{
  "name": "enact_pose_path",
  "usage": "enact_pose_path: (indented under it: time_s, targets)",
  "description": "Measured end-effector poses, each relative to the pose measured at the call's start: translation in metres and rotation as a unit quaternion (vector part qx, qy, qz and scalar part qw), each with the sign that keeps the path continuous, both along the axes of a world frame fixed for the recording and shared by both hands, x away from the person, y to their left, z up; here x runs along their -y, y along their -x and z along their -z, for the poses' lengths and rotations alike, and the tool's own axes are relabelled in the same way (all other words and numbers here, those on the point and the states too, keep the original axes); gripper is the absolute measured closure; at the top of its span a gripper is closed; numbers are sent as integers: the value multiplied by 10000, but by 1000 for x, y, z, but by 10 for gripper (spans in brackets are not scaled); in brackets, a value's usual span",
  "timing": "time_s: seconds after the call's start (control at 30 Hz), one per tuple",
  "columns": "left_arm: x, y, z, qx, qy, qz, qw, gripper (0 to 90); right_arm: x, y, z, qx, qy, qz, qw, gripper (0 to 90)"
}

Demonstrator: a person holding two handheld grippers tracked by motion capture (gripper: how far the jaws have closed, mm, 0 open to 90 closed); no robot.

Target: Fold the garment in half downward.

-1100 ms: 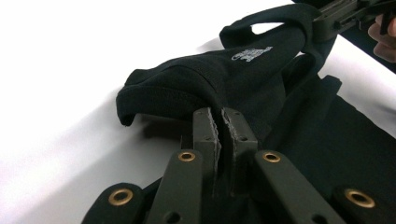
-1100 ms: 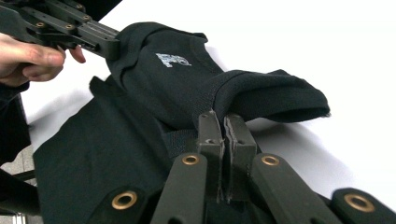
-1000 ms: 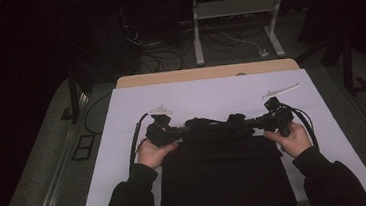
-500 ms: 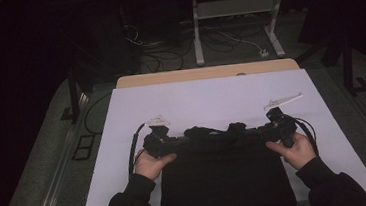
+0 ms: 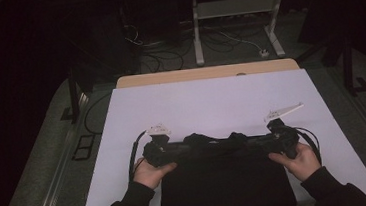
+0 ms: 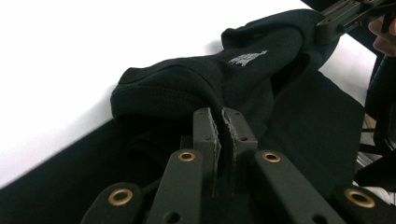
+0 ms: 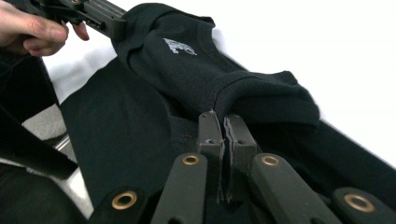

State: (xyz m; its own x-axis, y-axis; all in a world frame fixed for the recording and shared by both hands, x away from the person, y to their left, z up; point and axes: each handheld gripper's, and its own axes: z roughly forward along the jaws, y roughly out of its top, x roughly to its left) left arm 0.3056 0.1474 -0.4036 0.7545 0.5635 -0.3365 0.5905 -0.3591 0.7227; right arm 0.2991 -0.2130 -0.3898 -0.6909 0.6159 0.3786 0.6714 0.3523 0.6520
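While spread over the near edge of the white foam board [image 5: 211, 105], the black cotton garment [image 5: 225, 179] has its far hem gathered. Left gripper [image 6: 221, 122] and right gripper [image 7: 223, 125] each pinch that hem with jaws nearly closed on cloth.

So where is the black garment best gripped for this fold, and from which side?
By the two ends of its far folded edge, much as now: left gripper and right gripper each pinch the black garment there, coming from the near side. The edge is bunched, giving the jaws thickness to bite.
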Motion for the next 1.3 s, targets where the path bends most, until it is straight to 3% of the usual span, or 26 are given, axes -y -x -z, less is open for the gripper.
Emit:
enact_pose_path:
  time_s: [0.7, 1.3]
  targets:
    - [-1, 32, 9, -358, -41, 170, 9992, 837, -4, 30, 14, -333, 171, -313, 9988, 857]
    - [3, 60, 14, -492, -155, 502, 9974, 837, 0, 56, 19, -516, 241, -472, 9973, 856]
